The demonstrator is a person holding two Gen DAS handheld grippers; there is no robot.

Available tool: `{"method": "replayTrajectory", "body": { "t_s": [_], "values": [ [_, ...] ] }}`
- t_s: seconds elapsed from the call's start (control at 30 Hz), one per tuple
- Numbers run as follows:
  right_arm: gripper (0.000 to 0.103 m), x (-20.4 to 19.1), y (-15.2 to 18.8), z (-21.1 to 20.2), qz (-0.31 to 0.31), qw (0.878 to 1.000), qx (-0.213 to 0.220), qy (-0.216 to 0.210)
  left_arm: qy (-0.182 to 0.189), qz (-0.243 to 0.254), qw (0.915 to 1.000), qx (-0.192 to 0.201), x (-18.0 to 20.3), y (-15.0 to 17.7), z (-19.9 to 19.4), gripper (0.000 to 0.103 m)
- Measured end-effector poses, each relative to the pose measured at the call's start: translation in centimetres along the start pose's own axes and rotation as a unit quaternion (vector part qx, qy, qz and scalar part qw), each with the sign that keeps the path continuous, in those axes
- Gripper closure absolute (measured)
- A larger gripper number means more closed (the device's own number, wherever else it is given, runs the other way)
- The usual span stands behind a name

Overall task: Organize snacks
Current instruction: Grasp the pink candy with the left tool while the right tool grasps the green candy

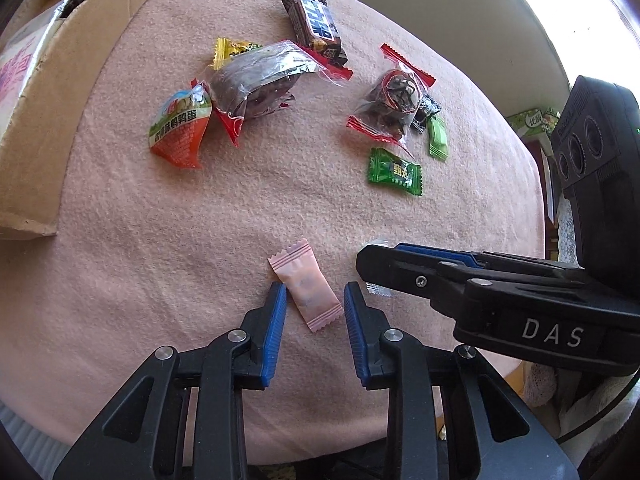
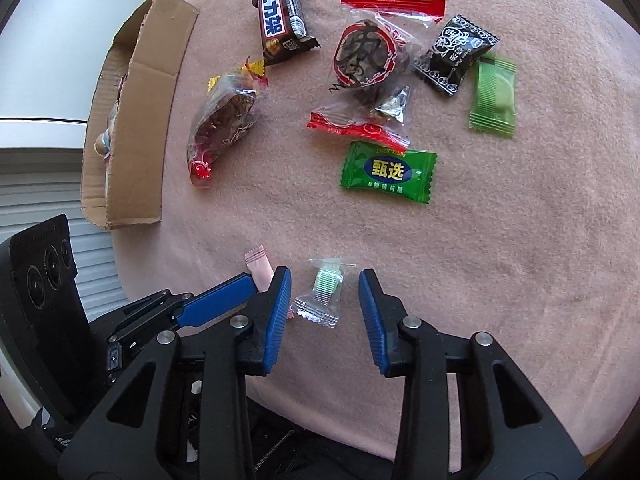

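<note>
A pale pink candy (image 1: 306, 286) lies on the pink cloth (image 1: 160, 260), slanted between the blue pads of my left gripper (image 1: 315, 294). Both pads touch its edges, so that gripper is shut on it. Just to its right, my right gripper (image 2: 325, 278) points down over a small clear-wrapped green candy (image 2: 325, 290). Its jaws stand on either side of that candy with a gap at each pad, so it is open. In the left wrist view the right gripper (image 1: 362, 260) hides most of that candy. The right wrist view catches the pink candy (image 2: 259, 266) beside a left finger (image 2: 224, 298).
A cardboard box (image 1: 60, 100) stands open at the left edge. Farther back lie a chocolate bar (image 1: 316, 24), two red-edged clear packets (image 1: 256, 80) (image 1: 392, 96), an orange packet (image 1: 180, 128), a green mint (image 2: 388, 172), a light green candy (image 2: 492, 96) and a black one (image 2: 456, 54).
</note>
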State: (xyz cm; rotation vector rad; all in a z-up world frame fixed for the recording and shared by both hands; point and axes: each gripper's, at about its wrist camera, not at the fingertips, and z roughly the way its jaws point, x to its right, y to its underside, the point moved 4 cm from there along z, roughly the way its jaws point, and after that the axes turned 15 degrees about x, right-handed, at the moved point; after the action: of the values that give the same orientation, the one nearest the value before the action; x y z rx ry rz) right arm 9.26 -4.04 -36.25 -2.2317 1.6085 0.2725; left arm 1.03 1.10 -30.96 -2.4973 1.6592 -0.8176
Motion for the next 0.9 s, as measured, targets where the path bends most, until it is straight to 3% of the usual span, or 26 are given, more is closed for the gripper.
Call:
{"method": "replayTrajectory", "body": {
  "t_s": [0.17, 0.43, 0.63, 0.77, 0.9],
  "values": [
    [0.082, 0.2, 0.2, 0.4, -0.009, 1.000, 0.003, 0.015, -0.014, 0.017, 0.9997, 0.002, 1.4, -0.3, 0.9, 0.075],
    [0.084, 1.4, 0.2, -0.3, -0.025, 0.999, 0.015, 0.036, -0.040, 0.021, 0.9990, 0.006, 2.4, -0.5, 1.9, 0.074],
    [0.084, 2.2, 0.7, -1.0, -0.022, 0.999, 0.018, 0.035, -0.043, -0.012, 0.9989, 0.011, 1.3, -1.1, 1.7, 0.073],
    [0.084, 2.3, 0.9, -1.3, -0.020, 0.999, 0.023, 0.031, -0.076, 0.033, 0.9962, 0.023, 2.5, -1.1, 2.0, 0.073],
    [0.084, 3.2, 0.6, -2.2, -0.022, 0.999, 0.029, 0.030, -0.105, 0.085, 0.9900, 0.039, 3.3, -0.7, 2.2, 0.085]
  ]
}}
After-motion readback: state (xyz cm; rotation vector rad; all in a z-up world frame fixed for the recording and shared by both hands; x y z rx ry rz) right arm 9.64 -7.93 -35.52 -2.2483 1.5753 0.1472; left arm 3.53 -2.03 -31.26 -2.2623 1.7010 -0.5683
